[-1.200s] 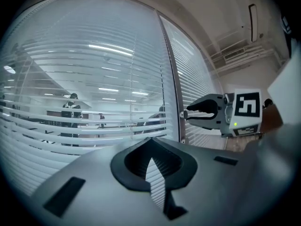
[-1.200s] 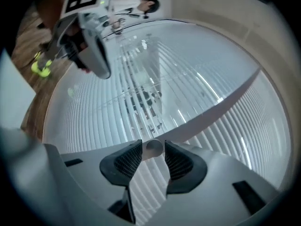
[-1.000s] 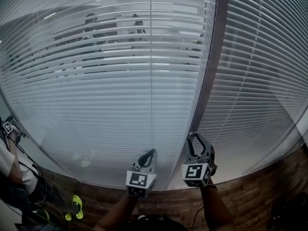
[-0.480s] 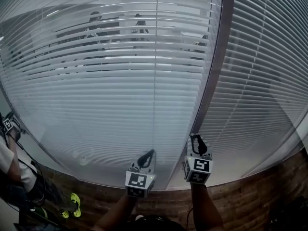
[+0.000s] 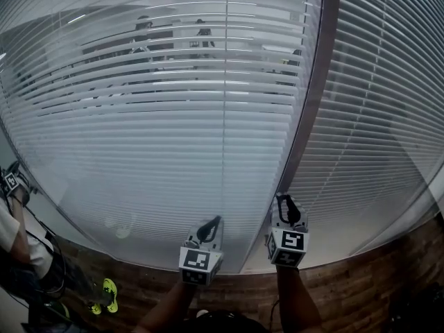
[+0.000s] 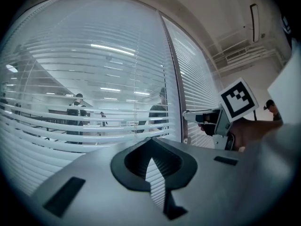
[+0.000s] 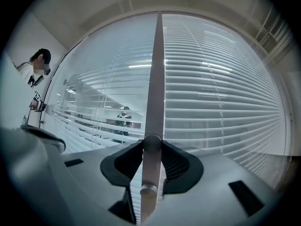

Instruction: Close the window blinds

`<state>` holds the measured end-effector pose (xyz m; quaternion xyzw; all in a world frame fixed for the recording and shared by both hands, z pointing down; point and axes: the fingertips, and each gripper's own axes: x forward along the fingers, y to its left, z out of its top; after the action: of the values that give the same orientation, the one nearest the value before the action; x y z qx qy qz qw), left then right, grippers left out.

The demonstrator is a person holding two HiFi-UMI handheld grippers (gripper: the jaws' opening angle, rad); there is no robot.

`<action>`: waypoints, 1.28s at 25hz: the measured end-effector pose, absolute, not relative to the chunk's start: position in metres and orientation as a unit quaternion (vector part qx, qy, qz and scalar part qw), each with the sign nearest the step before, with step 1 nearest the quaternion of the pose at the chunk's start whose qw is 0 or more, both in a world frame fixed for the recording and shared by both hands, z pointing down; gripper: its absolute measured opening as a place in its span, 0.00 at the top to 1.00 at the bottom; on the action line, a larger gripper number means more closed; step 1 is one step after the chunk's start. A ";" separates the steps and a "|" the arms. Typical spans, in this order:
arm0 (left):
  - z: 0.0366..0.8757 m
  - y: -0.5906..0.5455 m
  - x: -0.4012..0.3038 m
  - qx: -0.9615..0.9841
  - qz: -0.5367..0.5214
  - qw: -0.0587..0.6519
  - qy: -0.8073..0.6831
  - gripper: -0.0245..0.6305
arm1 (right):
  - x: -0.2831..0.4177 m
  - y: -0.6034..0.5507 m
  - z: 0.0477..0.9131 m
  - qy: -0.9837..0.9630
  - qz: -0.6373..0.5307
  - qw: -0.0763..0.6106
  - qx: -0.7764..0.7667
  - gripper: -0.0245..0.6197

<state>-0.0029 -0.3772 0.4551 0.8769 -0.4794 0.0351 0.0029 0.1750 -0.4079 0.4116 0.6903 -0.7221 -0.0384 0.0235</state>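
Observation:
White slatted blinds (image 5: 173, 137) hang behind glass on both sides of a grey mullion (image 5: 309, 109). Their slats stand partly open, and figures show through the upper ones. My right gripper (image 5: 283, 200) points at the mullion's foot, level. Its jaws have just been closing, and they are shut on a small round knob (image 7: 151, 147) that sticks out from the mullion (image 7: 157, 69). My left gripper (image 5: 215, 222) hovers beside it in front of the left pane, shut on nothing; its tips (image 6: 150, 139) meet. From the left gripper view the right gripper (image 6: 190, 116) reaches toward the frame.
Below the glass runs a brown brick-patterned sill wall (image 5: 361, 283). A person (image 5: 15, 245) stands at the far left, with bright green shoes (image 5: 107, 295) on the floor nearby. More people (image 6: 75, 112) are visible beyond the panes.
The right gripper has rolled on the knob: its marker cube was tilted and now sits upright. It shifted slightly right. The left gripper has stayed in place.

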 end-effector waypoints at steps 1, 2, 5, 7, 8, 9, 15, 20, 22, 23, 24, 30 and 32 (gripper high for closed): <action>0.455 -0.378 -0.004 0.876 0.035 0.004 -0.481 0.96 | 0.175 -0.408 0.411 -0.723 -0.037 0.024 0.689 0.77; 0.455 -0.379 -0.007 0.875 0.035 0.004 -0.483 0.96 | 0.175 -0.408 0.411 -0.725 -0.037 0.024 0.687 0.76; 0.449 -0.382 -0.014 0.869 0.027 0.004 -0.494 0.96 | 0.174 -0.408 0.410 -0.729 -0.043 0.029 0.682 0.77; 0.447 -0.384 -0.016 0.867 0.021 0.002 -0.498 0.96 | 0.174 -0.408 0.411 -0.731 -0.042 0.031 0.681 0.77; 0.449 -0.385 -0.016 0.868 0.019 -0.006 -0.497 0.96 | 0.174 -0.408 0.411 -0.732 -0.043 0.032 0.680 0.76; 0.452 -0.386 -0.015 0.869 0.016 -0.015 -0.494 0.96 | 0.174 -0.408 0.412 -0.732 -0.047 0.036 0.679 0.77; 0.453 -0.382 -0.015 0.869 0.029 0.003 -0.493 0.96 | 0.171 -0.411 0.411 -0.720 -0.138 0.101 0.673 0.77; 0.455 -0.381 -0.013 0.871 0.031 0.008 -0.490 0.96 | 0.166 -0.408 0.411 -0.692 -0.208 0.202 0.661 0.77; 0.458 -0.380 -0.013 0.872 0.032 0.010 -0.489 0.96 | 0.164 -0.407 0.413 -0.679 -0.244 0.242 0.649 0.77; 0.459 -0.379 -0.012 0.872 0.033 0.009 -0.489 0.96 | 0.163 -0.406 0.413 -0.673 -0.261 0.260 0.641 0.77; 0.460 -0.379 -0.012 0.872 0.031 0.007 -0.488 0.96 | 0.163 -0.406 0.414 -0.667 -0.278 0.277 0.634 0.77; 0.496 -0.376 -0.003 0.876 0.038 0.014 -0.480 0.96 | 0.164 -0.400 0.449 -0.625 -0.368 0.361 0.586 0.77; 0.500 -0.376 -0.001 0.877 0.040 0.013 -0.479 0.96 | 0.163 -0.400 0.453 -0.607 -0.398 0.388 0.568 0.77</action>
<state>-0.0010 -0.3759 0.5000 0.8769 -0.4789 0.0396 0.0129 0.1632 -0.4003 0.4530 0.5682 -0.6069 -0.3979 0.3879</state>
